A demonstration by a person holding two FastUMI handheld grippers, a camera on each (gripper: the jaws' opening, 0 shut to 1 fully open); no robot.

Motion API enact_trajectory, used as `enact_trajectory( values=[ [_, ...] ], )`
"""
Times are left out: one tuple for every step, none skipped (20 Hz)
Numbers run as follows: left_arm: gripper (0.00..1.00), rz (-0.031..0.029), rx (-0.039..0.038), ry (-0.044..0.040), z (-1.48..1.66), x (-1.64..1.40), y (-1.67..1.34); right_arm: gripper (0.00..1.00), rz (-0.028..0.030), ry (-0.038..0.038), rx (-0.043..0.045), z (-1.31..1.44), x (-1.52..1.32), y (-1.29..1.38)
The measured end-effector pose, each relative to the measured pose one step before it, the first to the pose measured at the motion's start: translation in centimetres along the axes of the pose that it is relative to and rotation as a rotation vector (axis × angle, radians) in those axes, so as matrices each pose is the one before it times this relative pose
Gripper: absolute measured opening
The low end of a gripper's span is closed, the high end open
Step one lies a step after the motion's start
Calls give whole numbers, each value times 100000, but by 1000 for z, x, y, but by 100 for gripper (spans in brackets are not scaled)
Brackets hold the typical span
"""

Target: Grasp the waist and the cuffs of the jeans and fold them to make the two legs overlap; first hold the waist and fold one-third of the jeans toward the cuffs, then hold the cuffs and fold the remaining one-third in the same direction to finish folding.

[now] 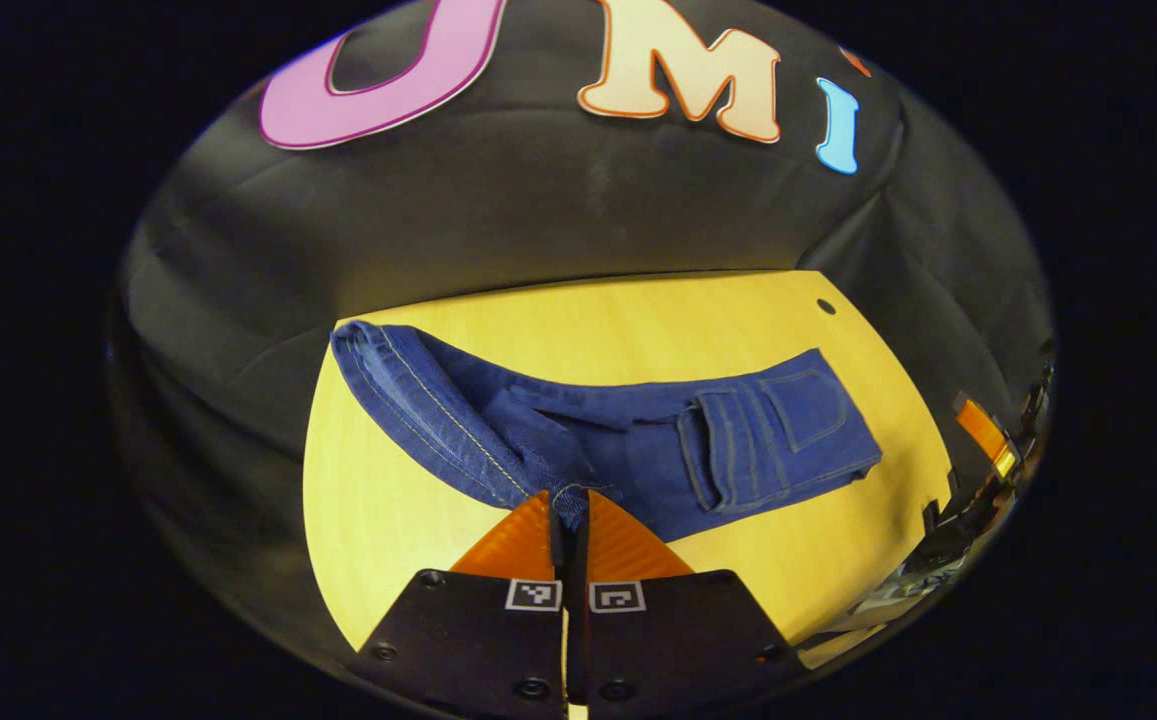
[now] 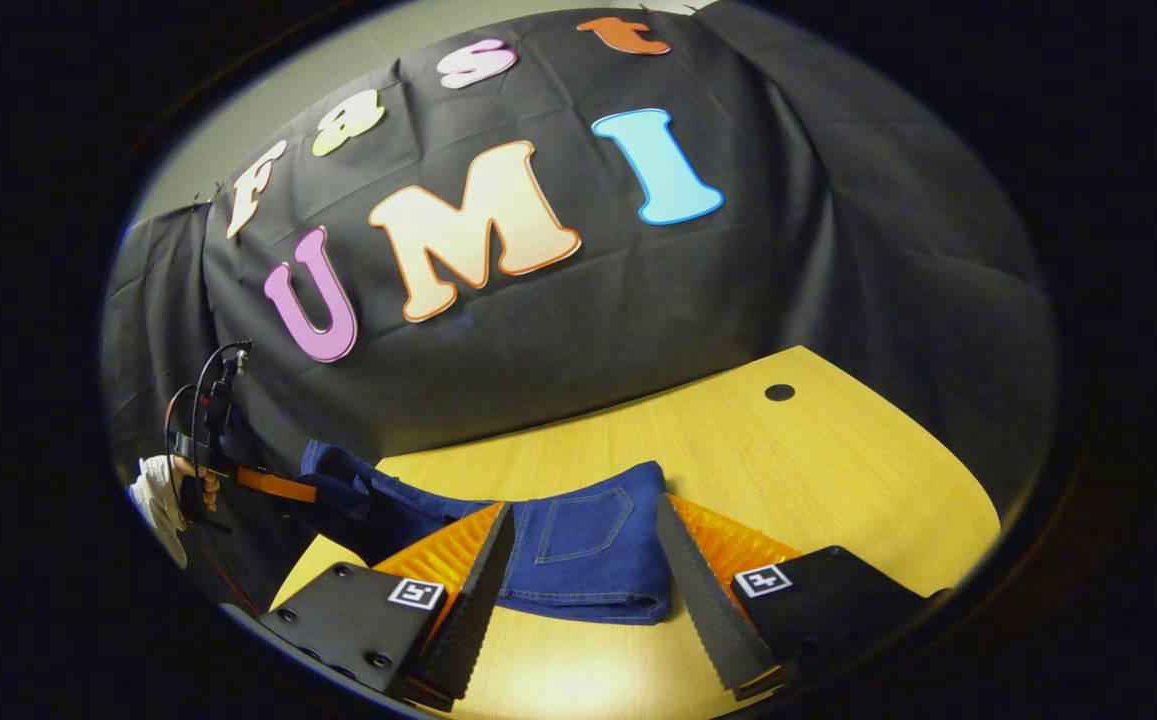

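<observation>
Blue jeans (image 1: 628,440) lie across the yellow wooden table (image 1: 388,510), legs overlapped, waist and back pocket at the right end, cuffs at the left. My left gripper (image 1: 570,515) is shut on the near edge of the jeans' leg fabric, close to the cuff end. In the right gripper view the waist end of the jeans (image 2: 588,545) lies between the wide-apart fingers of my right gripper (image 2: 583,590), which is open above it and does not touch the cloth. The left gripper (image 2: 273,485), held by a gloved hand, shows at the far left of that view.
The table's back edge meets the black cloth wall. A small dark hole (image 2: 779,392) marks the table's far right corner. Orange and black gear (image 1: 988,440) stands off the table's right side. Bare wood (image 2: 868,500) lies right of the jeans.
</observation>
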State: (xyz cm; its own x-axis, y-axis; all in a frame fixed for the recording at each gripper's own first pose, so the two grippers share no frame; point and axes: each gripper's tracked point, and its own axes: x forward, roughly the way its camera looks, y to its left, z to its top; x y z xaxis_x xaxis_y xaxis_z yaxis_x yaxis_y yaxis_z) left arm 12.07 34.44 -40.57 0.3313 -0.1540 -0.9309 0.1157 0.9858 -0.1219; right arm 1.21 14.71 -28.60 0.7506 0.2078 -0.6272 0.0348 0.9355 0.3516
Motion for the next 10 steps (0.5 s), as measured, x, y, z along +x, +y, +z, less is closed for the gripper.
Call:
enact_trajectory(
  values=[
    [0, -642, 733, -466, 618, -39, -1226, 90, 119, -546, 726, 381, -426, -661],
    [0, -97, 262, -1291, 606, -129, -1061, 89, 21, -280, 523, 255, -476, -635],
    [0, -1124, 978, -292, 545, -70, -1287, 89, -239, -335, 493, 264, -314, -710],
    [0, -489, 597, -1324, 773, 176, -1251, 89, -205, -311, 649, 260, -439, -784],
    [0, -794, 733, -492, 540, 197, -1336, 89, -462, -328, 740, 342, -301, -666],
    [0, -665, 772, -672, 423, 353, -1337, 89, -116, -447, 704, 310, -404, -537],
    [0, -702, 424, -571, 500, 305, -1262, 89, -124, -490, 300, 341, -292, -506],
    [0, -968, 351, -57, 223, 601, -1355, 89, -288, -266, -170, 228, -244, -629],
    [0, -1129, 366, -72, 308, 456, -1351, 89, -190, -172, -528, 229, -155, -433],
    [0, -1398, 899, 136, 183, 567, -1349, 89, -478, -108, -609, 269, -182, -424]
  ],
)
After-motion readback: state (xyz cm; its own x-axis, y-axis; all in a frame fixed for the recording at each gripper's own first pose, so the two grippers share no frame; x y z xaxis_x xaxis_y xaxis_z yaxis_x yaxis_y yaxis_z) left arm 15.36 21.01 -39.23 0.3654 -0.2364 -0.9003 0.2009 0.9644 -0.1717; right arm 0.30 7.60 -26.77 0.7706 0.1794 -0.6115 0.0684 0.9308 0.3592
